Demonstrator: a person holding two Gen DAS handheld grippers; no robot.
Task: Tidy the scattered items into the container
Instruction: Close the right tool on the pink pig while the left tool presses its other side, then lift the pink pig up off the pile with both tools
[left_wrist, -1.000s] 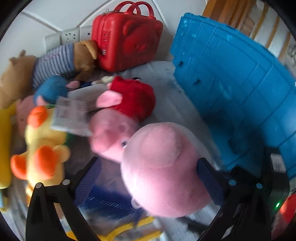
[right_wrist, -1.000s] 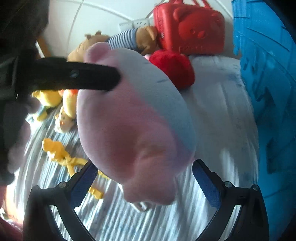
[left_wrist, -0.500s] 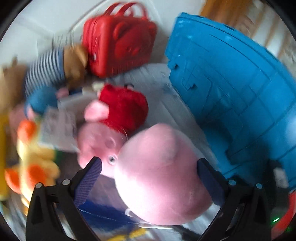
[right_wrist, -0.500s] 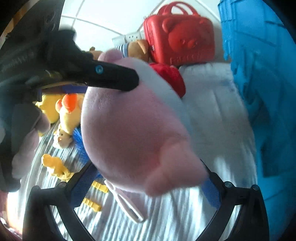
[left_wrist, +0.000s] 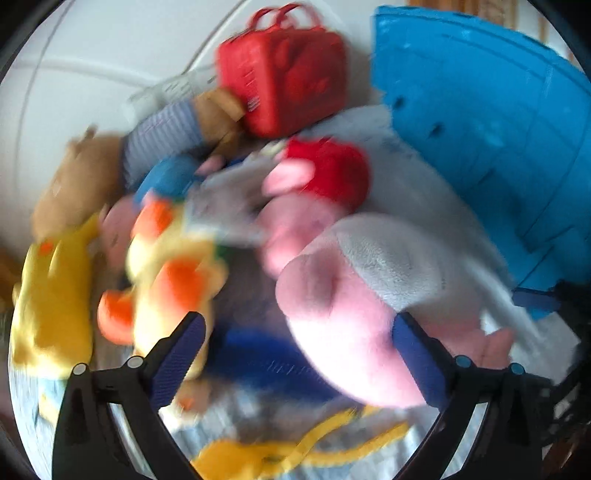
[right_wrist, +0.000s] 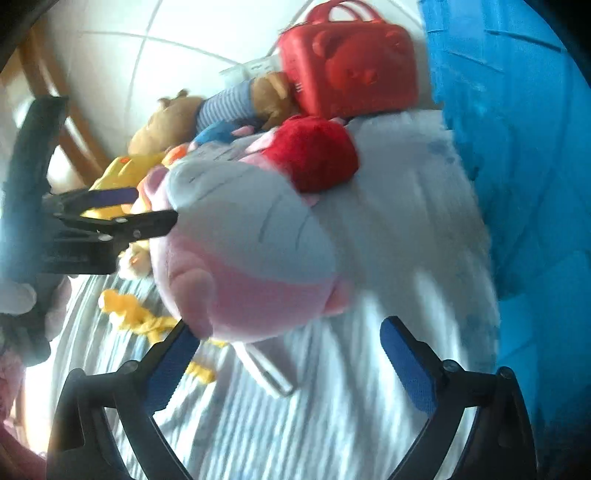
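A big pink and grey plush pig head (left_wrist: 362, 295) (right_wrist: 251, 251) lies on the striped bedding, close to the blue plastic crate (left_wrist: 480, 129) (right_wrist: 517, 147) on the right. My left gripper (left_wrist: 297, 325) (right_wrist: 155, 205) is open wide. Only its right-hand finger (left_wrist: 413, 354) rests against the plush; the other finger is free. My right gripper (right_wrist: 288, 328) sits under the plush's near edge with its jaws closing. Its left pad (right_wrist: 173, 354) touches the plush, while the right pad (right_wrist: 406, 365) stands apart from it.
Against the wall stands a red bear-face suitcase (right_wrist: 351, 62), with a brown bear in a striped shirt (right_wrist: 229, 103) beside it. A pig plush in a red dress (right_wrist: 314, 155), yellow and orange plush toys (left_wrist: 166, 266) and a yellow strap (right_wrist: 140, 314) lie on the bedding.
The big plush has rolled so its grey side faces up. The left gripper's finger went from the plush's top to its left side, and the left view has swung and blurred.
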